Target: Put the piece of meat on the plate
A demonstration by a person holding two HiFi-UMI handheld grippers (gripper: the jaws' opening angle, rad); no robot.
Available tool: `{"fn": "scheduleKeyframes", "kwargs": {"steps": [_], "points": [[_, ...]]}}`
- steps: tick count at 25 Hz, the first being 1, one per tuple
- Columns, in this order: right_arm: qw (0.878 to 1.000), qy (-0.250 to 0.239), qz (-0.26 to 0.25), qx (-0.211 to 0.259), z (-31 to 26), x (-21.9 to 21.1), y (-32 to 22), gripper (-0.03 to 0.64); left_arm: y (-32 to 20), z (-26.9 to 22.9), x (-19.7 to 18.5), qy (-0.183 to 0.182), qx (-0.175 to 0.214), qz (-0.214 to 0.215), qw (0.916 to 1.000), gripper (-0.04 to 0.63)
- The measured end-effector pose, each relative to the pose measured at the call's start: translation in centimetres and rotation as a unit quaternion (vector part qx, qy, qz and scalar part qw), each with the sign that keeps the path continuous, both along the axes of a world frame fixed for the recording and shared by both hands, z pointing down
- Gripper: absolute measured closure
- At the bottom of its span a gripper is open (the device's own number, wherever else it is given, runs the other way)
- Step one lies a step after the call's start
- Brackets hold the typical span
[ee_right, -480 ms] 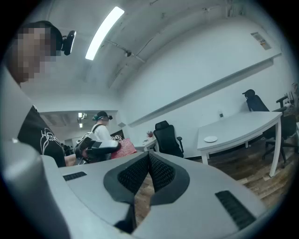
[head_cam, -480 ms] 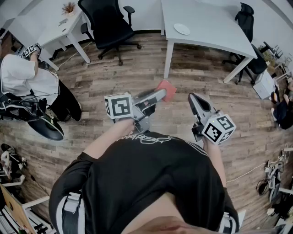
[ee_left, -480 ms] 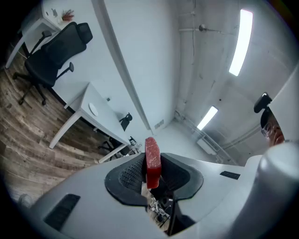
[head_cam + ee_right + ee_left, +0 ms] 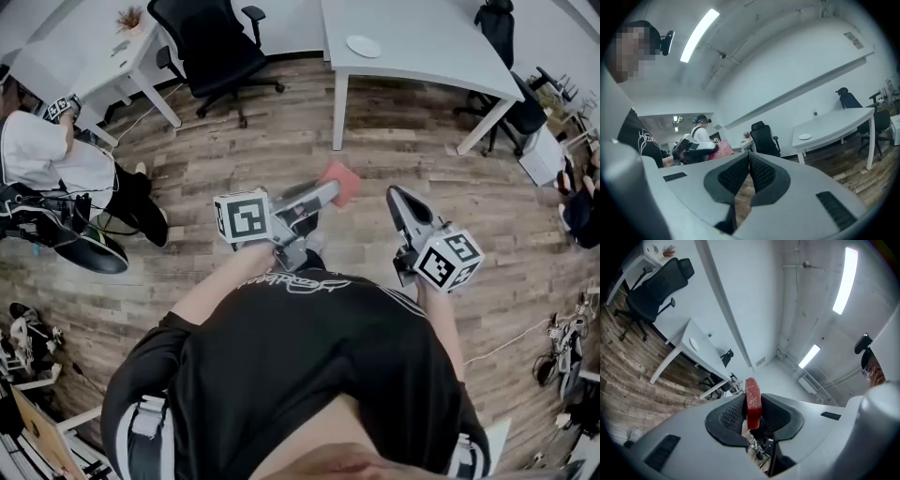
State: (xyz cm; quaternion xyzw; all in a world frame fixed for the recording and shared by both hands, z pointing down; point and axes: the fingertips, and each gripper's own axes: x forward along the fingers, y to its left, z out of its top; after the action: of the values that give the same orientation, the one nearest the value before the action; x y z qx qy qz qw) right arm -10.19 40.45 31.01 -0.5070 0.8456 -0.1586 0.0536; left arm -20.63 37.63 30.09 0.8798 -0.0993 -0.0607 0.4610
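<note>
Left gripper (image 4: pixel 321 198) clamps the piece of meat (image 4: pixel 339 180) edge-on between its pads, the plate (image 4: pixel 363 46) far ahead of the jaws; right gripper (image 4: pixel 400 201) is closed, empty. The narrow hold could let the slab slip out mid-carry.

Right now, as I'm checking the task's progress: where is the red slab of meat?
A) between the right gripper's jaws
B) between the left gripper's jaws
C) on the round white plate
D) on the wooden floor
B: the left gripper view shows the red slab of meat clamped between the black pads of the left gripper; the round white plate lies apart on a pale table.
</note>
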Motion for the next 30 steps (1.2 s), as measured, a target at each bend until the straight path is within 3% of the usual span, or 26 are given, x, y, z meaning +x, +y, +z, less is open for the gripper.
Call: {"fn": "scheduleKeyframes", "kwargs": {"steps": [7, 11, 16, 19, 23, 27, 30], "points": [[1.0, 0.005, 0.013, -0.008, 0.6, 0.6, -0.7, 0.609, -1.0, 0.1, 0.7, 0.007, 0.011, 0.012, 0.9998, 0.502], [1.0, 0.013, 0.018, -0.016, 1.3, 1.1, -1.7, 0.609, -2.0, 1.2, 1.4, 0.012, -0.019, 0.015, 0.9996, 0.502], [0.999, 0.01, 0.034, -0.028, 1.7, 3.0, -4.2, 0.609, -4.8, 1.7, 3.3, 0.01, -0.026, 0.027, 0.9993, 0.502], [0.998, 0.005, 0.046, -0.037, 2.4, 4.3, -6.1, 0.609, -7.1, 1.8, 4.6, 0.006, 0.0, 0.043, 0.9991, 0.502], [0.997, -0.002, 0.057, -0.052, 3.7, 6.2, -9.6, 0.609, -10.8, 3.3, 6.6, -0.002, -0.035, 0.048, 0.9983, 0.502], [0.996, -0.01, 0.061, -0.066, 4.5, 8.2, -14.4, 0.609, -15.6, 3.6, 9.1, -0.004, -0.022, 0.064, 0.9977, 0.502], [0.995, -0.016, 0.063, -0.075, 4.9, 9.9, -18.8, 0.608, -19.9, 4.1, 10.9, -0.01, -0.033, 0.065, 0.9972, 0.502]]}}
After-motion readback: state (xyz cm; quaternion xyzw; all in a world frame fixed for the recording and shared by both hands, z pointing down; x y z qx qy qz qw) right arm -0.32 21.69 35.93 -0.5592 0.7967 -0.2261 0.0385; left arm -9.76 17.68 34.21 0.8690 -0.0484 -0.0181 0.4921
